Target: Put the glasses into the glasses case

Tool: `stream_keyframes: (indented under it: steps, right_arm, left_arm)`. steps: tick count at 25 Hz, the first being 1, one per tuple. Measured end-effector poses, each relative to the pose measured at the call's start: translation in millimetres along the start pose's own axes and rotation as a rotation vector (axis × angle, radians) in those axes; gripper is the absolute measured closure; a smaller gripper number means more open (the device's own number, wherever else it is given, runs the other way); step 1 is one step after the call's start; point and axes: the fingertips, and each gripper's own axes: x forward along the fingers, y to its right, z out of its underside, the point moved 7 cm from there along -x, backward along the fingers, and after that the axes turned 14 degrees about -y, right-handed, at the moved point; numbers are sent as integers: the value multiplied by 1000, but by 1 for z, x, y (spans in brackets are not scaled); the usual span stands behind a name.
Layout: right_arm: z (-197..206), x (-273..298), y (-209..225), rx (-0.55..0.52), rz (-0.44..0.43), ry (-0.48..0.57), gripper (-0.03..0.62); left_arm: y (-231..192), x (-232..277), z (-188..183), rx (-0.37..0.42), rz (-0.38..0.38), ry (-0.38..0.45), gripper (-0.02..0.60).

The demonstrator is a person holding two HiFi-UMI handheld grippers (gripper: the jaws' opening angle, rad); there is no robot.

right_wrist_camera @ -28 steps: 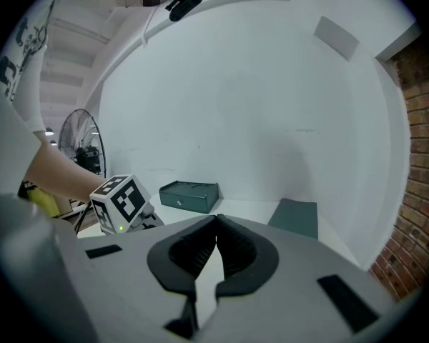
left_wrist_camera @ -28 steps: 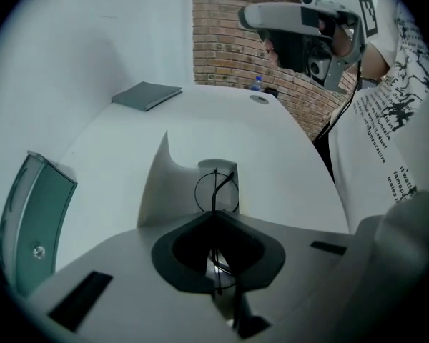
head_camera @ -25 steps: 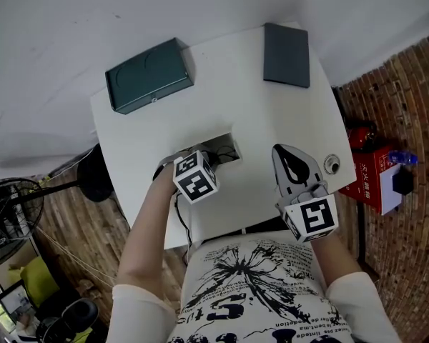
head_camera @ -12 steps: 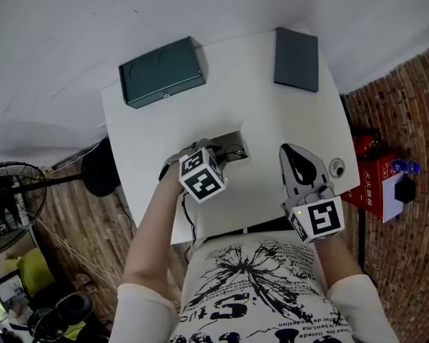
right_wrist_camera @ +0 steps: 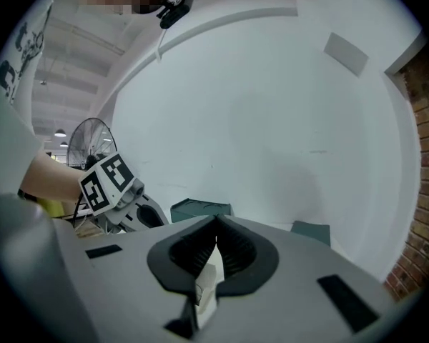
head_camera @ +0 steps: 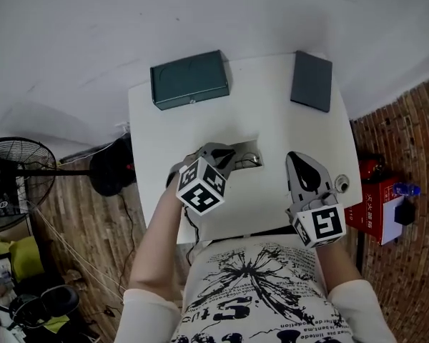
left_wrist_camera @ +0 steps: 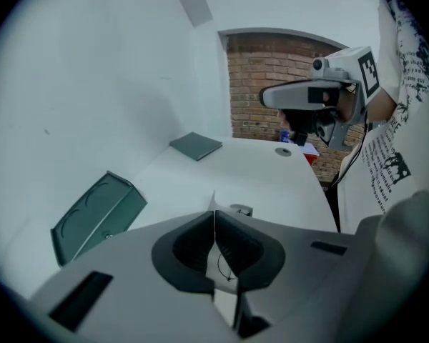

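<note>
A dark green glasses case (head_camera: 189, 79) lies shut at the far left of the white table (head_camera: 272, 120); it also shows as the green case (left_wrist_camera: 96, 216) in the left gripper view. My left gripper (head_camera: 230, 156) is shut, its tips at a pale rectangular patch (head_camera: 249, 160) that holds thin dark wire, possibly the glasses. The same thin wire loop (left_wrist_camera: 225, 264) shows under the shut left gripper (left_wrist_camera: 213, 214). My right gripper (head_camera: 294, 157) hovers shut over the table's near right, with nothing seen between its fingers; its own view shows the right gripper (right_wrist_camera: 216, 221) closed.
A flat dark grey case (head_camera: 312, 81) lies at the far right corner. A round grommet (head_camera: 341, 184) sits by the table's right edge. A fan (head_camera: 14, 184) and brick floor lie left of the table, a red box (head_camera: 375, 199) to its right.
The head view has shifted, so the table now sits further right and lower in frame. The left gripper's jaws have turned toward the pale patch. The right gripper keeps its place.
</note>
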Motion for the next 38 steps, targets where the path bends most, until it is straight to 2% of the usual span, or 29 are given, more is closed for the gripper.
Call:
stream_keyframes:
  steps: [4, 10, 16, 23, 26, 31, 35, 38]
  right_arm:
    - [-17, 2, -10, -20, -14, 25, 579]
    - [-39, 3, -23, -84, -63, 68, 579]
    - [-53, 6, -33, -115, -79, 82, 579]
    - [-66, 9, -43, -142, -98, 113, 580]
    - [-70, 10, -45, -170, -98, 123, 580]
    - [-74, 9, -49, -213, -95, 116, 580]
    - [-75, 4, -53, -220, -103, 111, 580]
    - [-75, 2, -51, -177, -101, 105, 580]
  left_arm:
    - [-9, -29, 2, -60, -85, 93, 568]
    - [-18, -80, 1, -150, -226, 323, 568]
    - [-22, -127, 12, -270, -378, 484, 568]
    - [-22, -170, 40, -414, -500, 585, 568]
    - [-22, -182, 52, -458, -538, 667, 568]
    - [-18, -191, 67, -497, -540, 636, 568]
    - [-17, -200, 61, -503, -577, 695, 568]
    - [-16, -204, 55, -502, -577, 736, 568]
